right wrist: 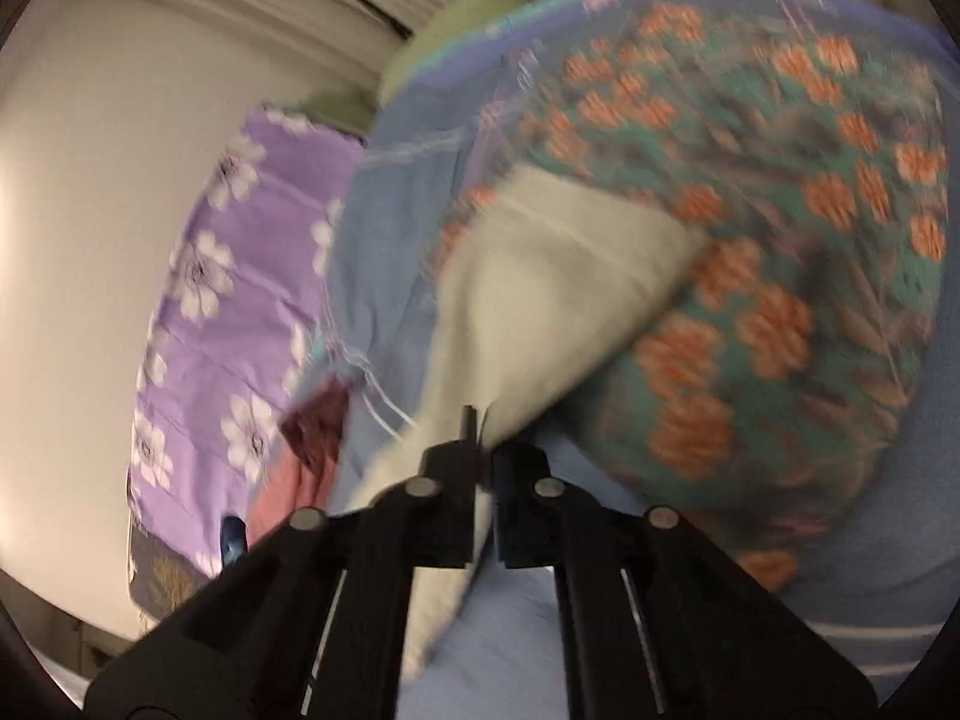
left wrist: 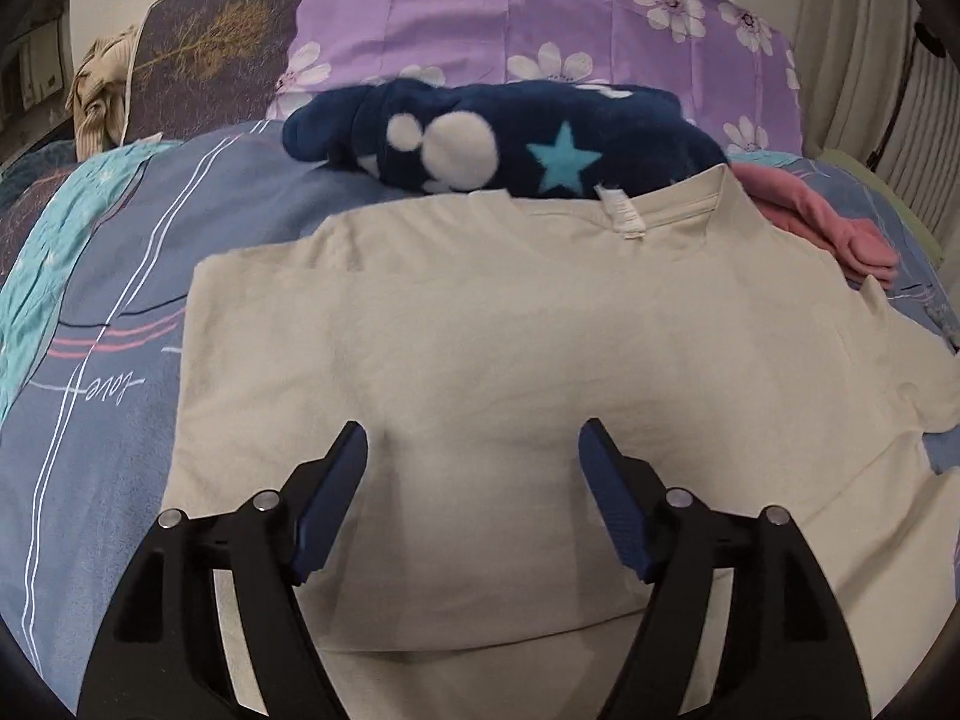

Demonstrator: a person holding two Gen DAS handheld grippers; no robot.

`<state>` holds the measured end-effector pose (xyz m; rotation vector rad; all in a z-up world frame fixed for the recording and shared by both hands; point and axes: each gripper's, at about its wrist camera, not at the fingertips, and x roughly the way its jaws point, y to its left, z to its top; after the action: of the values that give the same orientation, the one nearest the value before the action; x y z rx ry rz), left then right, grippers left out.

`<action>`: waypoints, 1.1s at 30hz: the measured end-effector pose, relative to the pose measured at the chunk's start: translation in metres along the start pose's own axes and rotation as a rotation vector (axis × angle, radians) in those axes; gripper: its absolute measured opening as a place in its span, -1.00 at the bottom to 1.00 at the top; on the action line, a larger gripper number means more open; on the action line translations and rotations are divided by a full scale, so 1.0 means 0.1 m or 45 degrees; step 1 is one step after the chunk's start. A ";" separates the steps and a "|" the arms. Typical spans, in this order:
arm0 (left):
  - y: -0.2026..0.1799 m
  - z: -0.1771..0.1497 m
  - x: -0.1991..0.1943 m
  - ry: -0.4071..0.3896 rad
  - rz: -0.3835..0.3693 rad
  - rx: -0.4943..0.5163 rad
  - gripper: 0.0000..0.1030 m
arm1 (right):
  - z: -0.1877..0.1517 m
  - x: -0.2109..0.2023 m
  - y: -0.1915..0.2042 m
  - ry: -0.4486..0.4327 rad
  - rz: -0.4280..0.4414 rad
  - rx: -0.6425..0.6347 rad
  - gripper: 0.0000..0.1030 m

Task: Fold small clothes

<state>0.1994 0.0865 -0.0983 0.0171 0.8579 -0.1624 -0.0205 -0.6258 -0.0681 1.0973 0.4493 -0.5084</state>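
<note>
1. A cream cotton T-shirt [left wrist: 510, 324] was seen spread flat on a blue bedsheet w/ white and pink line print [left wrist: 108, 360], collar and label twd the far side, left sleeve folded in.
2. Left gripper [left wrist: 474, 456] was held just above the shirt's lower part, blue pads [left wrist: 336, 498] set wide apart, nothing between them.
3. Right gripper [right wrist: 480, 426] was found clamped on an edge of the cream shirt [right wrist: 540, 276], cloth pinched btwn its black fingers; that view was blurred.
4. Behind the collar, a dark navy fleece garment w/ white dots and a light-blue star [left wrist: 498, 144] was laid touching the shirt's top edge.
5. A pink knit garment [left wrist: 822, 222] was bunched just beside the shirt's right shoulder.
6. A purple pillow w/ white flower print [left wrist: 540, 24] was propped at the head of the bed, w/ a dark pillow w/ gold tree print [left wrist: 216, 54] next to it.
7. A beige striped cloth [left wrist: 99, 102] was heaped at far left.
8. A teal cover w/ orange flowers [right wrist: 780, 240] was seen under the shirt's lifted part in the right view.
9. No containers were seen.
</note>
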 end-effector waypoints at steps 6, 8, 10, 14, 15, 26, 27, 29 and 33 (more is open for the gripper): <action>0.00 -0.05 0.12 0.052 -0.001 -0.020 0.44 | -0.64 0.05 1.36 0.039 0.307 -0.486 -0.93; 0.00 -0.06 0.12 0.048 0.000 -0.020 0.44 | -1.20 0.10 1.86 0.177 0.475 -0.688 -0.93; 0.02 -0.06 0.12 0.043 -0.014 -0.032 0.44 | -1.91 0.17 2.25 0.374 0.637 -0.911 -0.93; 0.08 -0.06 0.08 0.028 -0.057 -0.069 0.44 | -3.15 0.34 2.44 0.715 0.665 -1.281 -0.93; 0.10 -0.06 0.05 0.020 -0.076 -0.085 0.44 | -3.35 0.38 2.39 0.758 0.629 -1.347 -0.93; -0.10 0.01 -0.22 0.051 -0.508 -0.218 0.44 | -3.79 0.37 1.87 0.978 0.516 -1.482 -0.74; -0.16 0.00 -0.20 0.069 -0.499 -0.193 0.44 | -3.77 0.43 1.91 0.980 0.516 -1.483 -0.74; -0.26 -0.03 -0.10 0.125 -0.482 -0.165 0.44 | -3.74 0.44 1.89 0.981 0.514 -1.477 -0.74; -0.48 -0.04 0.06 0.181 -0.471 -0.106 -0.11 | -3.77 0.49 1.97 0.979 0.519 -1.462 -0.74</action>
<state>0.1930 0.0390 -0.1034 -0.2114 1.0042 -0.4763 0.1009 -0.2170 -0.1018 0.1837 0.9891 0.5523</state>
